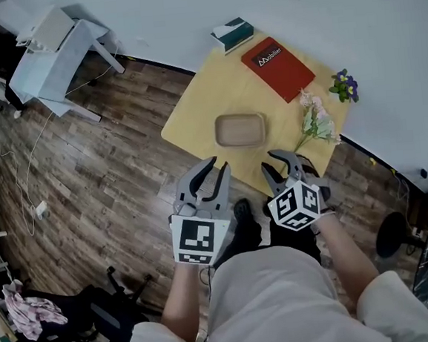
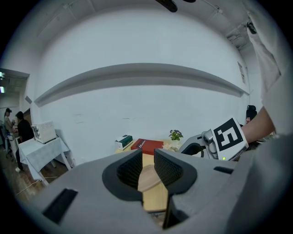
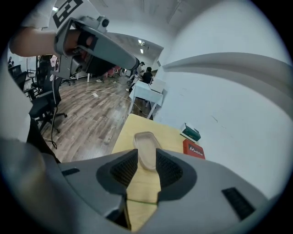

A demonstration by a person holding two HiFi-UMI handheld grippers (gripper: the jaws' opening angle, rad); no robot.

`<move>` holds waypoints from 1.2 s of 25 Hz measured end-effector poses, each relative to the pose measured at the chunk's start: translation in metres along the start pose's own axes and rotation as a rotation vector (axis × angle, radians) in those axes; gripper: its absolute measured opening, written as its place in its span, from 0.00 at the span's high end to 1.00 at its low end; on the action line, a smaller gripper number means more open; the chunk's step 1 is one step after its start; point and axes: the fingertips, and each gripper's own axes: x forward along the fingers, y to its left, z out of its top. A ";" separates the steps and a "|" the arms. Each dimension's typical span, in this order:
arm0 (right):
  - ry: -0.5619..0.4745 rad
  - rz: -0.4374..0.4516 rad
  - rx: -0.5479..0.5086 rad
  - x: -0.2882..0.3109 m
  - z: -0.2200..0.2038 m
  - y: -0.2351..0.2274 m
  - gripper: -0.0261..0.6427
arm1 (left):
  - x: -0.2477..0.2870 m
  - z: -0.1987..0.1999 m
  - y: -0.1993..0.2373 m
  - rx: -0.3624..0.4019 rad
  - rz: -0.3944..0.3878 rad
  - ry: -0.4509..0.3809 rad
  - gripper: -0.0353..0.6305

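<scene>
While 2 hand-held grippers [image 1: 219,164] [image 1: 276,161] gape, 1 tray [image 1: 240,130] lies near.

Matt wooden tray [image 1: 240,130], table [image 1: 194,112]

"Mobilier" on the red book [image 1: 278,68]

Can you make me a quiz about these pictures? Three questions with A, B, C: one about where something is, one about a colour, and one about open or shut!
1. Where is the tray?
A on a shelf
B on the table, near its middle
C on a chair

2. What colour is the book?
A red
B blue
C black

3. The left gripper is:
A shut on a spoon
B shut on a cup
C open, holding nothing

Answers: B, the tray sits on the yellow tabletop; A, its cover is red; C, its jaws stand apart, gripping nothing.
</scene>
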 end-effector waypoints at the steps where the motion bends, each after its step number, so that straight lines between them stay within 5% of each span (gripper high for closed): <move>1: 0.004 -0.005 -0.010 0.004 -0.002 0.000 0.78 | 0.002 -0.002 0.000 -0.002 0.001 0.006 0.85; 30: 0.107 -0.086 -0.304 0.105 -0.068 0.018 0.76 | 0.011 -0.039 -0.013 -0.035 0.019 0.117 0.85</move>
